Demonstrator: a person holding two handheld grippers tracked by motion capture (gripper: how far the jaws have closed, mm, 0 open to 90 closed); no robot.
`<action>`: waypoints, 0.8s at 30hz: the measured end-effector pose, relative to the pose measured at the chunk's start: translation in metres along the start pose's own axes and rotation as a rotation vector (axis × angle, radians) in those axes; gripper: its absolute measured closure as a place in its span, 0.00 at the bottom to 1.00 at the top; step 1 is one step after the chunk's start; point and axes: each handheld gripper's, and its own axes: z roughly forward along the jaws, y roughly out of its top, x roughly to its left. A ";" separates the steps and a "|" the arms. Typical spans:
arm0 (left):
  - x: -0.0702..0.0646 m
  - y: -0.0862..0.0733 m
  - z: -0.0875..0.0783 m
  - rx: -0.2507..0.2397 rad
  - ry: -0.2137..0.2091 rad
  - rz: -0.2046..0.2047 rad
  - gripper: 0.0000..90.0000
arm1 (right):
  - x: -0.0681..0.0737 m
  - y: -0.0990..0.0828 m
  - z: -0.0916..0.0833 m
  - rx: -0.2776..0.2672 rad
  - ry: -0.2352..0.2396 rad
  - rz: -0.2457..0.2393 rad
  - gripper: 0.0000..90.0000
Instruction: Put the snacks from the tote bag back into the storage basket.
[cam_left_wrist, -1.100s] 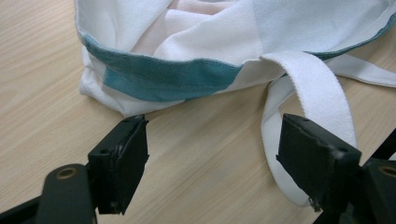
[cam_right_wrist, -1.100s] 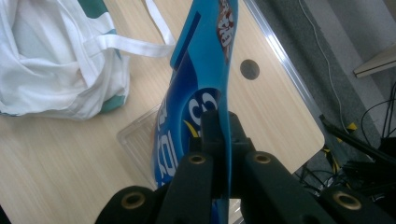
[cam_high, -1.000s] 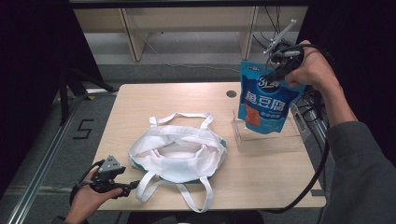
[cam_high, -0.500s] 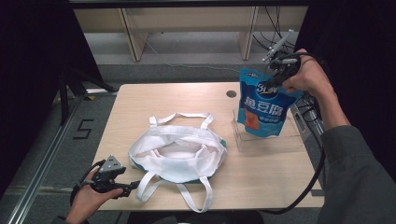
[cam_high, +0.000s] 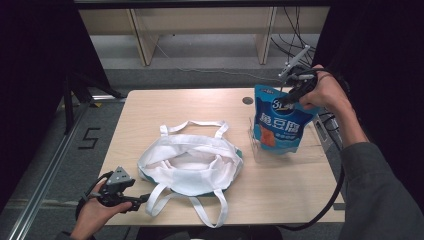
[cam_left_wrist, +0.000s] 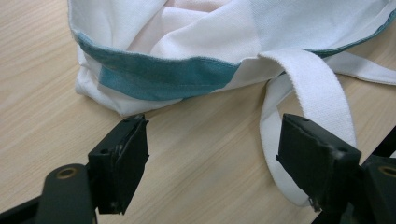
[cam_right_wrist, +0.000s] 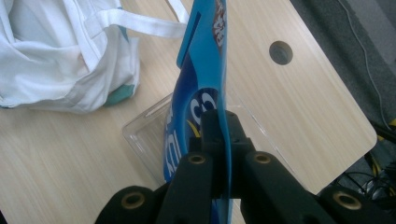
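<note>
Here the right gripper (cam_right_wrist: 224, 140) is clamped on the top edge of a glossy blue plastic snack pouch with white lettering (cam_high: 277, 122), its two black jaws pressed together on the thin seam as the right gripper view shows. The pouch hangs upright from that grip, and its lower end sits inside a clear, shallow plastic tray (cam_high: 310, 150) that stands on the right part of the light wooden tabletop (cam_high: 165, 105). In the high view the right hand (cam_high: 322, 92) holds the gripper above the tray, with a black cable (cam_high: 336, 192) trailing down past the table's right edge. A small round hole (cam_high: 247, 100) lies in the tabletop just behind the tray.

The left gripper (cam_left_wrist: 212, 154) rests low at the near left corner of the tabletop, its jaws standing wide apart with bare wood between them. Just beyond its tips lies a white cloth tote bag with a teal band along its rim (cam_high: 192, 165), slumped open in the middle of the tabletop. One white strap loop (cam_left_wrist: 308, 112) curls beside the right-hand jaw, whether touching it I cannot tell. The bag and the tray are near each other but apart.
</note>
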 end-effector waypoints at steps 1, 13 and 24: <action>-0.001 0.000 0.000 -0.001 0.000 -0.010 0.26 | 0.000 -0.001 0.001 0.001 0.002 -0.002 1.00; 0.000 0.000 -0.001 0.015 -0.004 0.011 0.26 | 0.000 -0.019 0.011 -0.016 0.020 0.024 1.00; -0.001 0.000 0.001 0.017 -0.013 -0.001 0.26 | 0.007 -0.037 -0.010 -0.243 -0.120 0.210 0.59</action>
